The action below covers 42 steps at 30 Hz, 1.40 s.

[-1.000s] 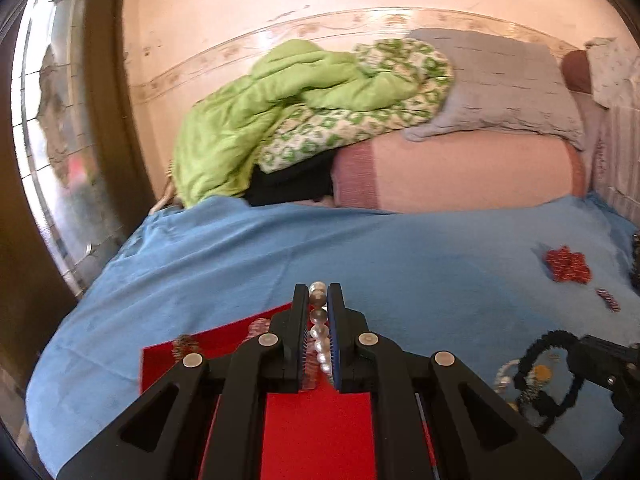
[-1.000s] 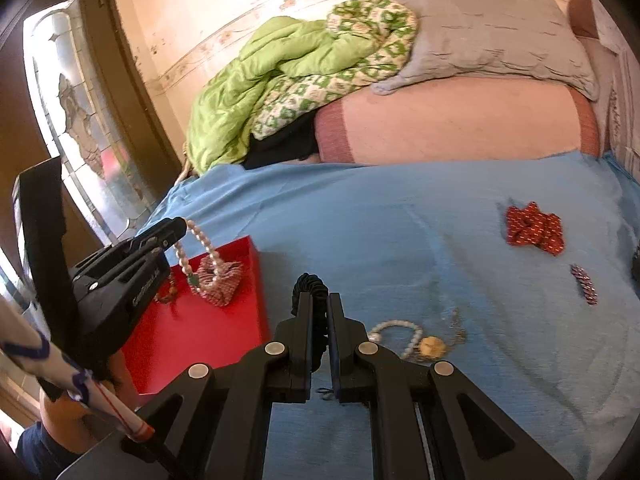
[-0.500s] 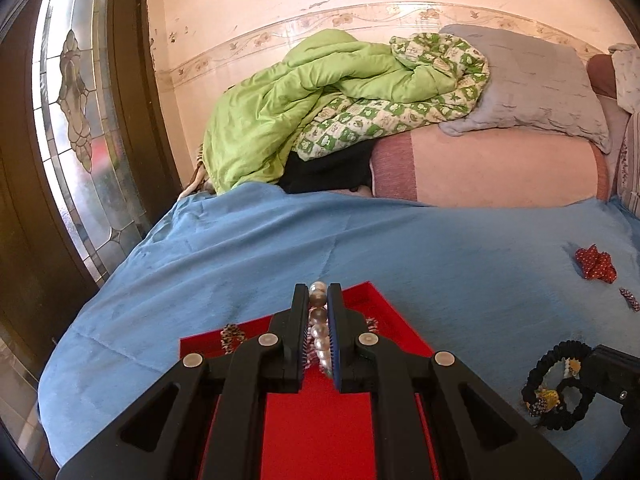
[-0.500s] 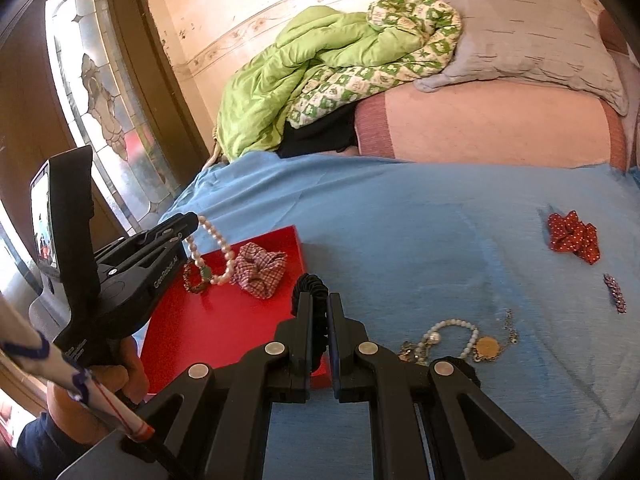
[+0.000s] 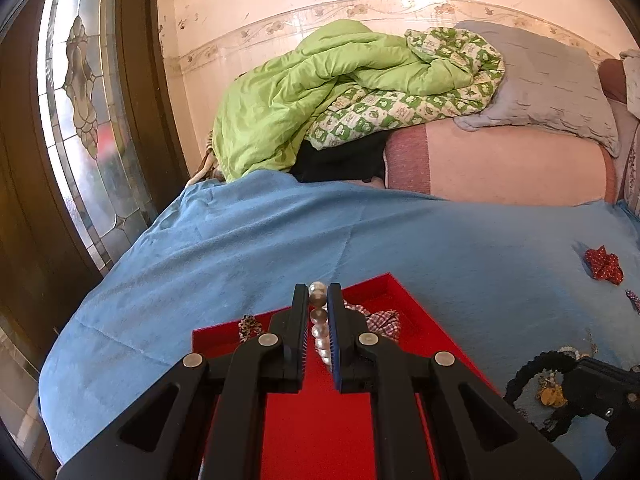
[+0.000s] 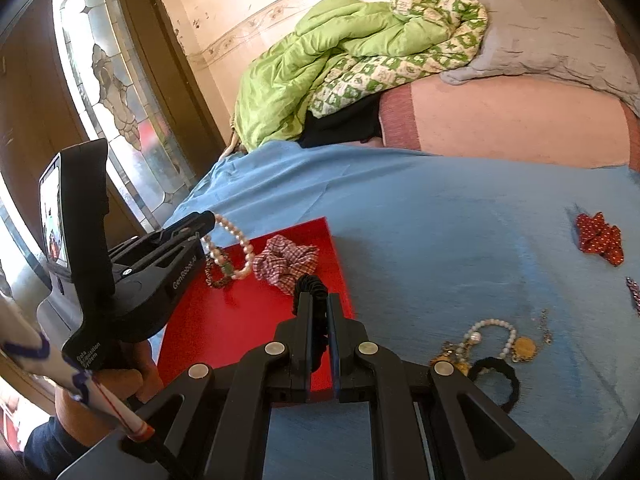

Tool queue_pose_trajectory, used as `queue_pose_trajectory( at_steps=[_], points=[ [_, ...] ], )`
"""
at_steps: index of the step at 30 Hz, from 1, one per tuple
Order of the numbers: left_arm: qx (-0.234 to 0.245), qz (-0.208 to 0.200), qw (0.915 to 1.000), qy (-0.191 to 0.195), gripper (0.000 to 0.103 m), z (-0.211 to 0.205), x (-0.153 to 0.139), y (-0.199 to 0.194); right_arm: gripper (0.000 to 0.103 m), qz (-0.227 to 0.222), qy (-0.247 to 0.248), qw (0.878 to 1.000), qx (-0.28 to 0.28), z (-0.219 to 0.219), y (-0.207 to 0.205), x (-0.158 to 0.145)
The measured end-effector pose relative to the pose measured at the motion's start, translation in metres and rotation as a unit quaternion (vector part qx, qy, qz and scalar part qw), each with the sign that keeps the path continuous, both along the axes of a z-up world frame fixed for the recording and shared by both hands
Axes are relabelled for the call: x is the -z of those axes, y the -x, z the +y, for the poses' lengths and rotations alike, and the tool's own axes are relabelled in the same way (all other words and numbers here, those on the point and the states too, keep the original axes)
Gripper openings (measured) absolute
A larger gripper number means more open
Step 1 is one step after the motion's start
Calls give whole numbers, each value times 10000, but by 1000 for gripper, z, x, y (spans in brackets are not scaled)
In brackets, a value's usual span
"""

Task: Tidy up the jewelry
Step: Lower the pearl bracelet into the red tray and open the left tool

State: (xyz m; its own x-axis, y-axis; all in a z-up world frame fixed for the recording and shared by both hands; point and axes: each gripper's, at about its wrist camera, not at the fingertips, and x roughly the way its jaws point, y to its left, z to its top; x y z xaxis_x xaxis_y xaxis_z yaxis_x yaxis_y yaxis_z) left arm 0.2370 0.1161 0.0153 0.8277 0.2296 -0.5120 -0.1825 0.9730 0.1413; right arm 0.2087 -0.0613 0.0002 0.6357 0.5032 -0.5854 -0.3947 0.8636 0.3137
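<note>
Hanging from the left gripper [image 5: 318,300], a pearl bracelet [image 5: 319,322] is pinched between the two fingers, which are clamped on its beads over a red tray [image 5: 320,432] lying on the blue bedspread [image 5: 280,232]. Seen from the right wrist camera, the same left gripper [image 6: 210,216] holds the pearl bracelet [image 6: 234,246] so that its loop dangles down onto the red tray [image 6: 224,320], the lower end reaching a small beaded piece [image 6: 216,274] on the tray floor. A red-and-white checked scrunchie [image 6: 286,260] sits in the tray just beside the loop; in the left wrist view the checked scrunchie [image 5: 382,320] shows past the right finger, and a leopard-print band [image 5: 250,324] lies near the tray's far left corner.

The right gripper [image 6: 318,300] is closed on a black coiled hair tie [image 6: 310,286], held above the tray's near right edge. Right of the tray, on the blue bedspread [image 6: 420,208], lies a small heap: a pale bead bracelet [image 6: 490,330], a gold pendant [image 6: 524,346] and a black hair band [image 6: 496,376]. Farther off rests a red dotted bow [image 6: 600,236].

At the head of the bed, a green quilt [image 5: 320,92] is bunched against a grey pillow [image 5: 540,84].
</note>
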Motion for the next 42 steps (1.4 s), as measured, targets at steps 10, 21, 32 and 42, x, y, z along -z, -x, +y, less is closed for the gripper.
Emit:
queue_pose_trajectory(
  at_steps=[10,21,32,42],
  points=[
    [-105,134,9996,203,9,18,3,-3,8,170,-67,9997,-142,23,-17,3],
    [-340,528,9957,674,9,62,18,-6,8,390,-243,9988,-178,42,-47,14],
    [17,1016,9884,1132,9,64,42,-15,8,813,-424,9951,-363,57,-64,39],
    [84,1483,9808,1267,9,57,66,-34,8,1128,-266,9930,-243,59,-78,67]
  ],
)
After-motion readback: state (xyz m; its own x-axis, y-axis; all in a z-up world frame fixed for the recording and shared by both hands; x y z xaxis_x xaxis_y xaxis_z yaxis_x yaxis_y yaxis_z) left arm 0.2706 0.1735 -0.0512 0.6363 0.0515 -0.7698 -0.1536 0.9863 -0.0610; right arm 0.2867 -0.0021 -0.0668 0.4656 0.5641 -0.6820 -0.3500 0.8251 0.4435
